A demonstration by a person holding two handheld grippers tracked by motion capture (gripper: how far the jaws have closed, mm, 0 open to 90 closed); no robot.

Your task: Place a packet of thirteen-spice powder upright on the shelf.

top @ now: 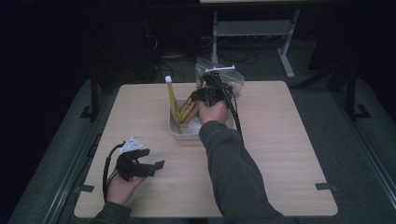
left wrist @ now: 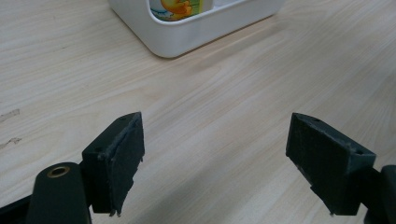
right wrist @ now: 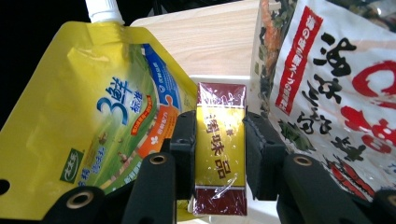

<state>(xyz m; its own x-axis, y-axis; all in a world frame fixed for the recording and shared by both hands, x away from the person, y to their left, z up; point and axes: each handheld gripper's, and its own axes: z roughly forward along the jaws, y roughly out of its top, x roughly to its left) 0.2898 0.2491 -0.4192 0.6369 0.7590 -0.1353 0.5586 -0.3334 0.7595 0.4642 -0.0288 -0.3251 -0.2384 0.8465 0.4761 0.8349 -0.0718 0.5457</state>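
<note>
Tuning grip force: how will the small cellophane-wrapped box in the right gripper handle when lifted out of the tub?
The wrapped box looks rigid with flat sides, so the right gripper should clamp it squarely. Its glossy film probably makes it slippery. Small, so likely light.

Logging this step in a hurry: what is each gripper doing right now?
Left gripper: open, nothing between its jaws, over the table.
Right gripper: shut on the yellow-and-maroon box, at the white bin.
</note>
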